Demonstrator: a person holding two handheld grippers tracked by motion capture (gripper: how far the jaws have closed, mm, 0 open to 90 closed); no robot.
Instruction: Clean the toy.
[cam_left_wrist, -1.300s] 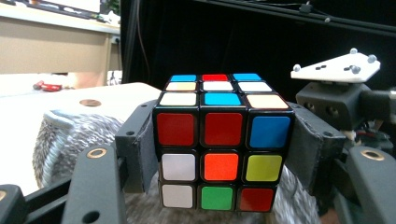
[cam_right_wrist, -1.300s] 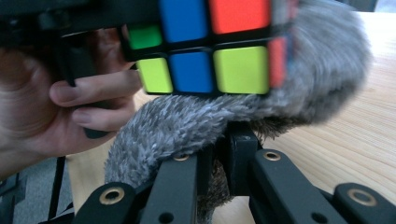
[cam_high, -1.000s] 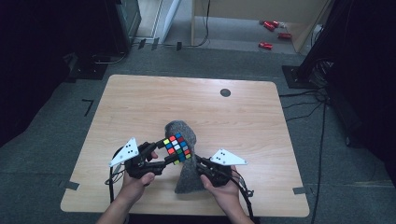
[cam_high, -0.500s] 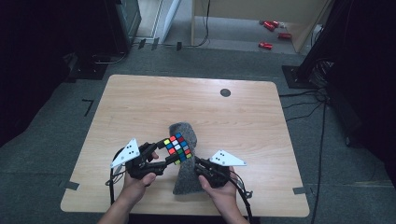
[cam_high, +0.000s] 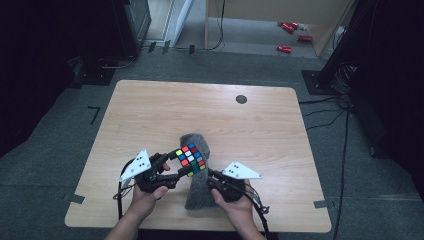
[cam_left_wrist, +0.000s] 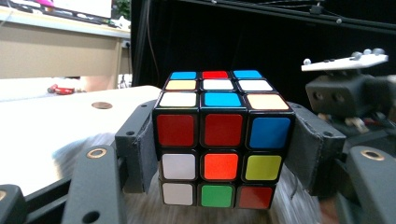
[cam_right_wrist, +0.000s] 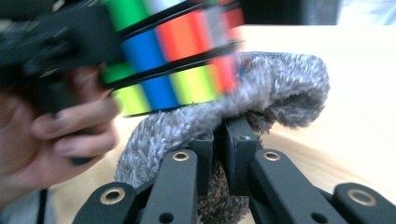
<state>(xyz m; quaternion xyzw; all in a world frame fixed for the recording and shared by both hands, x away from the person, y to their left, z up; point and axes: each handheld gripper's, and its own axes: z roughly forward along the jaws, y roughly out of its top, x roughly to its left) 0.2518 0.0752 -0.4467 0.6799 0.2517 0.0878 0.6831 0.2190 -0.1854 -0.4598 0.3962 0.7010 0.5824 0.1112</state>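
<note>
L tool (cam_high: 176, 162) clamps multicoloured plastic puzzle cube (cam_high: 191, 159) above wooden table (cam_high: 150, 115). R tool (cam_high: 212, 176) pinches grey fuzzy cloth (cam_high: 197, 192), touching cube underside.

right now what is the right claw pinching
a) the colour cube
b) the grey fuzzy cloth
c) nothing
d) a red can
b: in the right gripper view the right claw has its jaws closed on a fold of the grey fuzzy cloth, while the colour cube sits clamped in the left claw.
</note>
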